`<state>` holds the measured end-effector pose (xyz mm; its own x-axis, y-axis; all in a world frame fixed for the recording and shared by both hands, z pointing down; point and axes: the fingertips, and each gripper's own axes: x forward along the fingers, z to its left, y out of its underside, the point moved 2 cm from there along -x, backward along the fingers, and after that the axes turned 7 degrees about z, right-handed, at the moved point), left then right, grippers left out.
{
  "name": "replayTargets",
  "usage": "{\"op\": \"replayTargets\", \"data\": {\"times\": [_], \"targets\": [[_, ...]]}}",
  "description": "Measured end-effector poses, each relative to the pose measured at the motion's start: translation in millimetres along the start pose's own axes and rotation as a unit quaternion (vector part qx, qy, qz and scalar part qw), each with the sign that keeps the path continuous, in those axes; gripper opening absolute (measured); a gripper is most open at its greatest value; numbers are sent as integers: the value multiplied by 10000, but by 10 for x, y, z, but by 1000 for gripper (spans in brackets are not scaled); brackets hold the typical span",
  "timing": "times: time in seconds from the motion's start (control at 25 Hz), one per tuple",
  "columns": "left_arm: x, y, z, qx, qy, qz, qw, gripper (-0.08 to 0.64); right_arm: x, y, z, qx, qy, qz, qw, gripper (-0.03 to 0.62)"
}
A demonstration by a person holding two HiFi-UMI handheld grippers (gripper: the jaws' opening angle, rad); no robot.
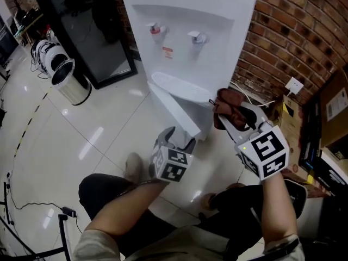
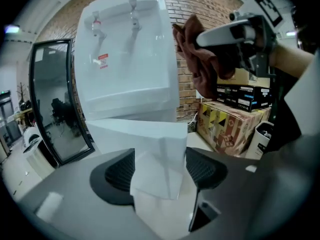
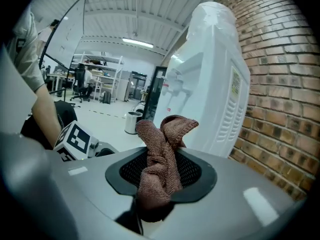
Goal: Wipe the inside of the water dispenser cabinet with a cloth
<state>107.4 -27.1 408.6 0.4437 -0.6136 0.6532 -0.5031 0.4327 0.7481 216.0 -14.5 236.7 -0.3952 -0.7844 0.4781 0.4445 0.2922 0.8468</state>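
The white water dispenser (image 1: 190,31) stands against a brick wall, and its lower cabinet door (image 1: 176,105) is swung out toward me. My left gripper (image 1: 175,139) is at the door's lower free edge. In the left gripper view the white door (image 2: 159,154) fills the gap between the pads and touches both. My right gripper (image 1: 225,110) hovers right of the door, at the dispenser's side, shut on a bunched brown cloth (image 1: 229,103). The cloth (image 3: 161,159) sticks up out of its jaws. The cabinet's inside is hidden behind the door.
A brick wall (image 1: 293,31) with a socket (image 1: 294,85) lies behind and to the right. Printed cardboard boxes (image 2: 230,126) sit right of the dispenser. A black-framed glass panel (image 1: 92,37) and a silver bin (image 1: 70,83) stand at the left. My knees are just below the grippers.
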Motion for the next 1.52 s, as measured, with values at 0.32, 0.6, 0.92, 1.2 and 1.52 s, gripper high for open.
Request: {"op": "replayTargets", "data": {"times": [0.32,0.6,0.92,1.2,1.52], "targets": [[-518,504,430,66,-180,-117,9997,324,384,-351,463,-665,-653,-153,9955,149],[-789,845,768,-98,-313,-71,9994,314,476,-756,1118,-877,-1072,-753,9875,149],[-689,578,547,-198,328,-389,9985,276,497,-727,1377,-1344,-1583,-708,9756,149],[-587,539,531,-170,277,-106,9994,302,580,-843,1199,-860,-1590,-814,9802,149],[-813,777,812,-203,36,180,9996,240,729,-1022,1223,-722,-1775,-890,9774,149]]}}
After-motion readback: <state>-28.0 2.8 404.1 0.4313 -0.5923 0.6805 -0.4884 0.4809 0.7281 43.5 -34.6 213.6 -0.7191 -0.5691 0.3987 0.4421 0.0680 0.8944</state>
